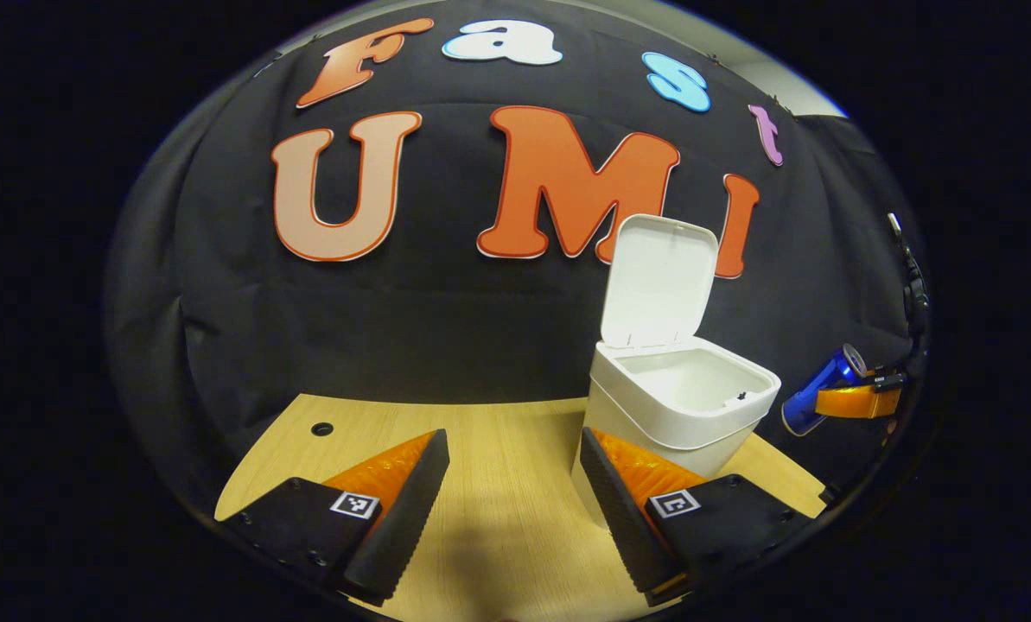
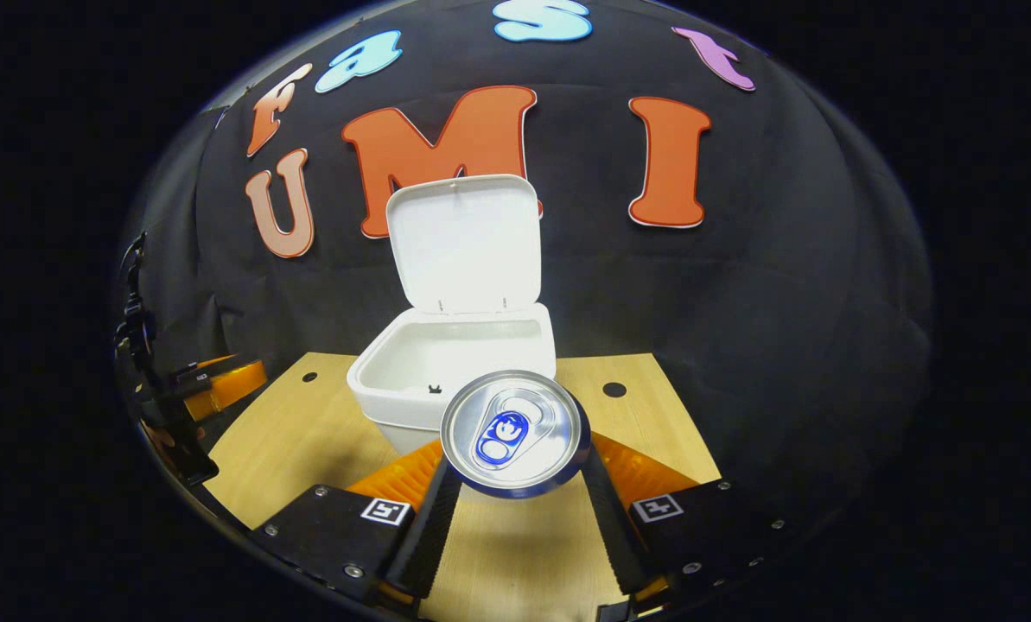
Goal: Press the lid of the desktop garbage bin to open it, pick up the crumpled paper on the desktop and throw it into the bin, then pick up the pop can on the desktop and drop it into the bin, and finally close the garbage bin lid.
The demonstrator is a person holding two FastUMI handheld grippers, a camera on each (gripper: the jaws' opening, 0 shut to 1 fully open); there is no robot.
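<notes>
While its lid (image 2: 465,242) stood upright and open against the booth wall, the white garbage bin (image 2: 446,367) sat on the wooden surface (image 2: 299,432), and what could be seen of its inside was bare white; the bottom lay out of sight, so I cannot tell whether the crumpled paper was in it. In the right gripper view, the right hand-held gripper (image 2: 515,501) was closed on the pop can (image 2: 513,432), a finger pressed to each side, the can's silver top facing the camera. The can was lifted off the surface, just in front of the bin's near rim. In the left gripper view, the left hand-held gripper (image 1: 515,492) was spread wide with nothing between its fingers, low over the surface, its right finger (image 1: 623,510) overlapping the bin's base. Far right in that view, the blue can (image 1: 817,389) appeared beside the bin (image 1: 679,406), held in the other gripper.
</notes>
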